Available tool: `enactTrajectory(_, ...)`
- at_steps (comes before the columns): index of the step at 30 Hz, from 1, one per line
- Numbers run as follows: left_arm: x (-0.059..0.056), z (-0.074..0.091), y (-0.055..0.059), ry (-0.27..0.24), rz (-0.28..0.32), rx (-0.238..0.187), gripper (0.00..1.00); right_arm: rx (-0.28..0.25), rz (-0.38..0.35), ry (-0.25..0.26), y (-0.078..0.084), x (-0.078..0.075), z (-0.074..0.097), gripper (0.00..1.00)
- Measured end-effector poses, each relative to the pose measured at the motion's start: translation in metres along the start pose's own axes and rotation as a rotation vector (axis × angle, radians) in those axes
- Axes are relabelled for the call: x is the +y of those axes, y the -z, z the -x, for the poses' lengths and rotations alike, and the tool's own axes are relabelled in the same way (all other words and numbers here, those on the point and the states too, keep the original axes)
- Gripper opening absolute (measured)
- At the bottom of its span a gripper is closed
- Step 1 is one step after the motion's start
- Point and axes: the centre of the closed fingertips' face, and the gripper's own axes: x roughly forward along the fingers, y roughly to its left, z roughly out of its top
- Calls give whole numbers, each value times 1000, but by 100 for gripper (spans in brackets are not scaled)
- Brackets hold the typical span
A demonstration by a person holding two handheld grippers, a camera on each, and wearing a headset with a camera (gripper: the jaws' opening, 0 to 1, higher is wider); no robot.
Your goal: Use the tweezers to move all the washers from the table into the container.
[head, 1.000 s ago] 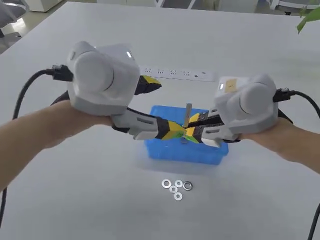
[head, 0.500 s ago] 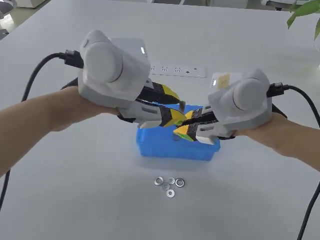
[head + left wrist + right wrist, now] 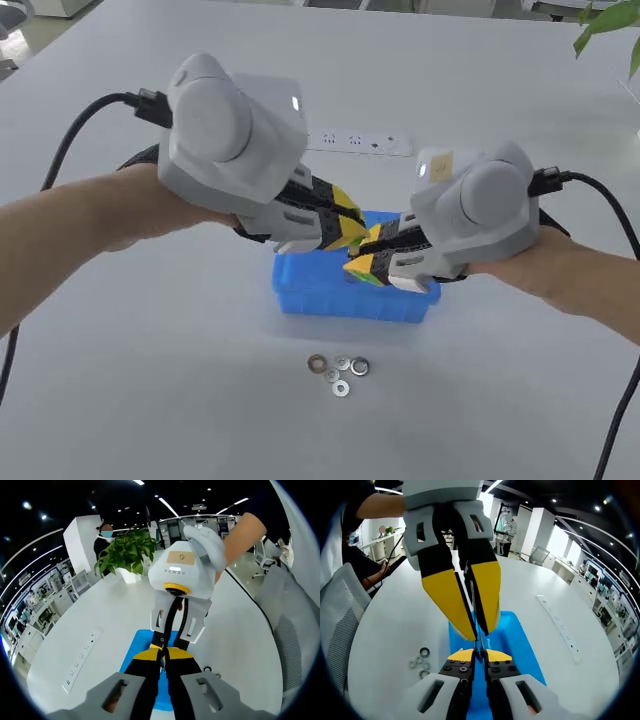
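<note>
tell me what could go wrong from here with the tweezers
1. The tweezers look pinched tip to tip between the left claw and the right claw above the blue container. If either lets go too soon, they may twist or drop in.
2. The washers lie bunched close together on the table, so the tweezers may catch two or flick one away.
</note>
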Motion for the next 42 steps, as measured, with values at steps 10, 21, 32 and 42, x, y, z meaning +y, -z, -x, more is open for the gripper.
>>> enactTrajectory(10, -2, 7, -4, 17, -10, 14, 6, -32, 13, -13, -11, 4, 1, 10)
enactTrajectory(21, 2, 14, -19, 14, -31, 6, 6, -17, -19, 71, -5, -9, 12, 17)
enactTrajectory(32, -5, 26, -22, 15, -59, 42, 6, -26, -71, 153, 9, -14, 40, 19)
enactTrajectory(42, -27, 41, -24, 31, -57, 69, 6, -45, -118, 215, 24, -1, 77, 22)
